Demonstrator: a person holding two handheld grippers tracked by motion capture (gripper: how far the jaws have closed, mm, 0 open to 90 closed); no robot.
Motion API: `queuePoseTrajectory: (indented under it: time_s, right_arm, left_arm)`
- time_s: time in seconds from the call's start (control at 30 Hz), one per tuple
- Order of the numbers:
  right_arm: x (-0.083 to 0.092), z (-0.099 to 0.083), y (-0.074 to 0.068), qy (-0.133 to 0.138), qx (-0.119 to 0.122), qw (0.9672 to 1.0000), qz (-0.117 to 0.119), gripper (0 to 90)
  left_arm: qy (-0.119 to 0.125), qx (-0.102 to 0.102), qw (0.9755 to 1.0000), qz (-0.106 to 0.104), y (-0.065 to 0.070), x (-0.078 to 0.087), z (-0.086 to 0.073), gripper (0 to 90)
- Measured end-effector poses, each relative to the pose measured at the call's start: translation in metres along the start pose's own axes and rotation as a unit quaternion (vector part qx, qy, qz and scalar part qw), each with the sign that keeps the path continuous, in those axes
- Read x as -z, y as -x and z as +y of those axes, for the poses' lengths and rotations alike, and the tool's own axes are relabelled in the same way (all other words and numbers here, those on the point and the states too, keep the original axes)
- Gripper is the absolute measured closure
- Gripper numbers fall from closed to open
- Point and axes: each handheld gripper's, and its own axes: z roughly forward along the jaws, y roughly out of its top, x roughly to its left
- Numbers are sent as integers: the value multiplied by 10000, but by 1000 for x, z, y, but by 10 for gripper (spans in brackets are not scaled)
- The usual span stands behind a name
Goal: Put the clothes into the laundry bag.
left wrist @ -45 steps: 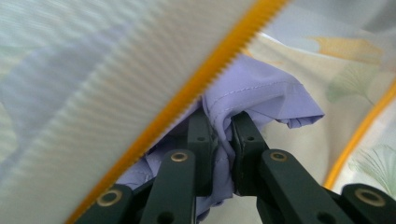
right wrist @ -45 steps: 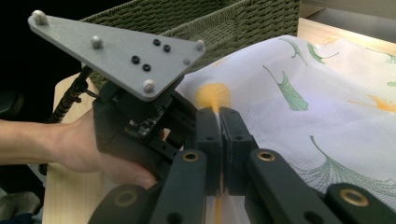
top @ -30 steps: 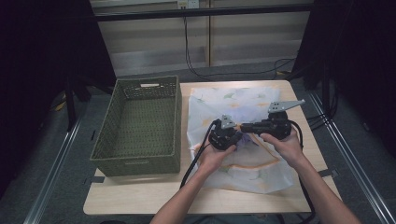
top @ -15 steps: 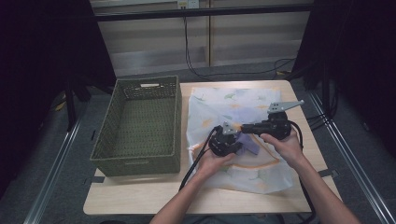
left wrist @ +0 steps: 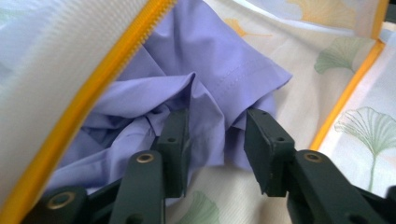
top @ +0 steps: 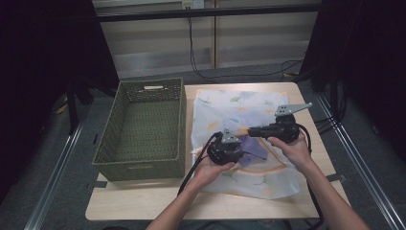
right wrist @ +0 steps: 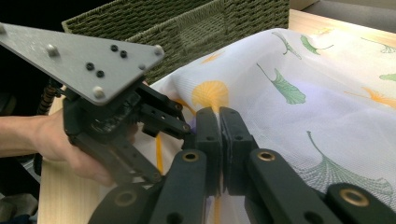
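A white mesh bag (top: 239,108) printed with ginkgo leaves lies on the table, its yellow zipper (left wrist: 107,60) open. A lavender garment (top: 253,149) is bunched inside the mouth. My left gripper (top: 242,149) points into the opening. Its jaws have just been opening, and a fold of the garment (left wrist: 187,60) lies loose between them in the left gripper view (left wrist: 217,126). My right gripper (top: 251,130) is shut on the bag's upper edge (right wrist: 303,93) and holds it lifted; in the right gripper view (right wrist: 219,116) its jaws pinch the mesh.
A green woven basket (top: 143,124) stands to the left of the bag, close to the left hand. The wooden table (top: 143,201) ends just in front of the bag. Cables trail from both grippers toward the person.
The left gripper's jaws have parted from the lavender garment, and that hand has drawn slightly back toward the person. The right gripper has kept still, holding the bag's edge.
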Motion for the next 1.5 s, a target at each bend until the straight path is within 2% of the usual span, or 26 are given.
queuePoseTrajectory:
  time_s: [0.13,0.2,0.23,0.27,0.33,0.37,0.4,0.43,0.47,0.53,0.57,0.6,0.7,0.73,0.8,0.83,0.9,0.93,0.97,1.0,1.03,1.07,1.2,1.37,1.43,1.5]
  right_arm:
    - [-2,-1,0,-28,4,10000,21,878]
    - [-3,-1,0,-53,0,10000,12,878]
    - [-3,-1,0,-52,3,10000,17,878]
    - [-4,-2,-1,-58,19,10000,28,878]
    - [-4,-1,-1,-65,25,10000,38,877]
    - [-4,-2,-1,-73,24,10000,39,877]
    - [-4,-2,-1,-72,24,10000,44,877]
    - [-4,-2,0,-72,16,10000,42,877]
    - [-4,-2,0,-73,4,10000,32,877]
    - [-4,-2,0,-64,-6,10000,30,877]
    - [-4,-2,0,-63,-6,10000,37,877]
    - [-4,-2,0,-72,3,10000,29,877]
    - [-5,-3,1,-83,-5,10000,27,877]
    - [-5,-4,1,-98,-6,9999,20,877]
    - [-5,-4,2,-112,-2,9999,36,877]
    - [-6,-5,2,-121,-7,9999,29,878]
    - [-6,-5,2,-134,-14,9999,17,878]
    - [-6,-5,2,-147,3,9999,16,877]
    - [-7,-5,2,-152,28,9999,3,878]
    - [-6,-5,1,-151,45,9999,-24,878]
    - [-6,-5,1,-153,48,9999,-29,878]
    - [-7,-5,1,-156,51,9999,-20,878]
    - [-8,-5,1,-167,52,9998,11,879]
    - [-5,-3,0,-120,52,9999,-2,879]
    - [-4,-3,0,-87,45,9999,20,879]
    - [-3,-2,-1,-57,23,10000,53,879]
  left_arm:
    - [67,-149,9998,-85,1,1,-3,485]
    - [-60,-193,9998,-12,-1,-2,-6,426]
    - [-83,-138,9999,-56,-2,-5,-7,396]
    - [-155,-235,9996,-61,-3,-7,-8,388]
    - [-114,-203,9997,-116,-1,-11,-10,346]
    - [-75,-198,9995,-245,-1,-13,-11,330]
    - [-145,-255,9993,-232,2,-14,-11,290]
    - [-97,-318,9991,-257,5,-16,-12,275]
    - [-107,-361,9986,-365,7,-18,-12,268]
    - [-255,-494,9981,-258,10,-21,-12,263]
    - [-223,-445,9983,-304,10,-25,-13,261]
    - [-311,-462,9981,-278,9,-27,-13,252]
    - [-345,-289,9988,-177,10,-34,-15,214]
    - [-417,-401,9983,-98,9,-35,-15,215]
    - [-340,-383,9986,136,12,-38,-15,254]
    - [-405,-345,9983,238,12,-37,-13,319]
    - [-329,-355,9978,459,11,-38,-11,480]
    - [-471,-490,9963,517,7,-36,-10,595]
    - [-425,-391,9966,583,5,-37,-10,684]
    - [-293,-169,9980,536,3,-38,-10,738]
    - [-267,-56,9982,527,1,-38,-10,762]
    - [-262,-104,9980,560,0,-37,-10,793]
    - [-247,-41,9980,584,0,-38,-7,834]
    - [-39,286,9978,602,-4,-42,3,837]
    - [137,383,9971,638,-4,-42,9,837]
    - [295,474,9955,767,-5,-41,14,838]
